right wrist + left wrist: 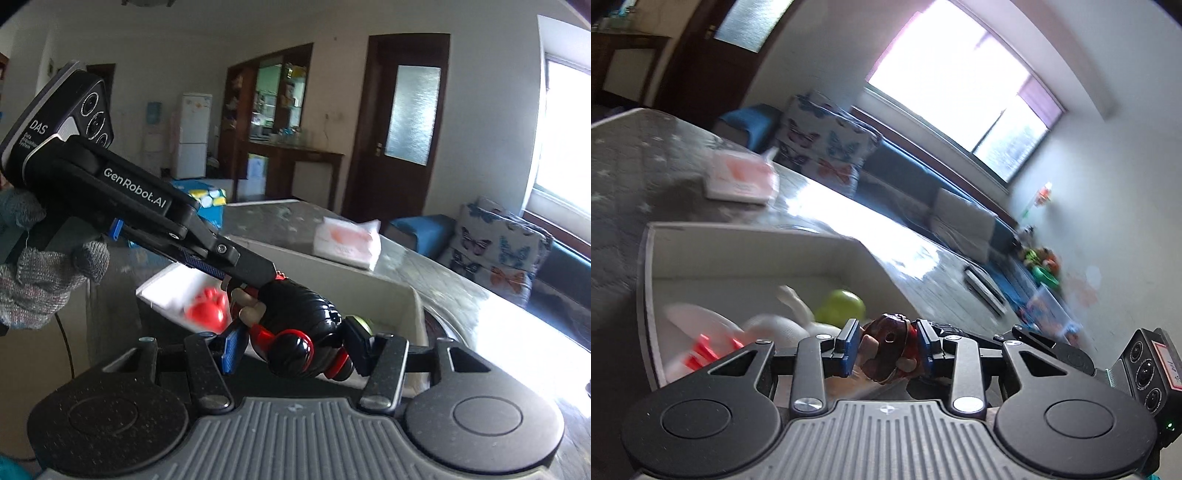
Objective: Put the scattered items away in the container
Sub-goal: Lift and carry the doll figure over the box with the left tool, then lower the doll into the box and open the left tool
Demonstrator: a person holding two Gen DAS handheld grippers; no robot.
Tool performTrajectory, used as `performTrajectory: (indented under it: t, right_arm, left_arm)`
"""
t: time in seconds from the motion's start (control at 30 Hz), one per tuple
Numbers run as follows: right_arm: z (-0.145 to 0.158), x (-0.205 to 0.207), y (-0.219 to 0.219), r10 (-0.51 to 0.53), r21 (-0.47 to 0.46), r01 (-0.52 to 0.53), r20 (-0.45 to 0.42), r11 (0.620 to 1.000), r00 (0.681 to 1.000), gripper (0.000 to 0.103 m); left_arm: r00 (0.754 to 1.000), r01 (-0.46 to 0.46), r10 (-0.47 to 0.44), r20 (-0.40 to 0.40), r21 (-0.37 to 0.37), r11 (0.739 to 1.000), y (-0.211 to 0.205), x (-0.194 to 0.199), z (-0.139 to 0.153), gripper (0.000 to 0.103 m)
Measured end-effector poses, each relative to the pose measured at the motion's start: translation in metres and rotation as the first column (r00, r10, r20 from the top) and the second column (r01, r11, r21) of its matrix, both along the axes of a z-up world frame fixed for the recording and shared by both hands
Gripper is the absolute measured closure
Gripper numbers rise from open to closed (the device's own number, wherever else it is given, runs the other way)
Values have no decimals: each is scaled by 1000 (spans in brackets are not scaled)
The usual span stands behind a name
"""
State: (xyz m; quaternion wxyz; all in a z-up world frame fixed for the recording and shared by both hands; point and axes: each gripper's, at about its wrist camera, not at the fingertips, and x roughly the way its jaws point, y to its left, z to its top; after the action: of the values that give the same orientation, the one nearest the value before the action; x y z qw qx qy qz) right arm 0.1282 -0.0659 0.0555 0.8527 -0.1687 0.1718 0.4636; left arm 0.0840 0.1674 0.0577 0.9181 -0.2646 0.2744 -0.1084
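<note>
The toy is sitting between both grippers, above the box. A packet is lying on the table behind the box.

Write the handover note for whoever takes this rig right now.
Left gripper: shut on the head end of the black-and-red toy figure.
Right gripper: shut on the same figure's body. Both carry it just above the near edge of the white container.
Done: a green ball, a red paw-shaped toy and white items already lie in the container.
Left: release the figure into it. A tissue pack lies on the table beyond the container.
</note>
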Motion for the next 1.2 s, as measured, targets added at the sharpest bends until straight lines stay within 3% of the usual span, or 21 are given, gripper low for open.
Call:
performTrajectory:
  t: [0.5, 1.2]
  right_arm:
    - [-35, 46, 53, 2, 20, 2, -191, 1000, 982, 47]
    - [-42, 42, 70, -19, -71, 3, -222, 997, 975, 48]
  left_arm:
    - [993, -66, 68, -98, 28, 997, 49, 33, -30, 67]
    - [995, -68, 72, -67, 52, 996, 49, 24, -28, 69]
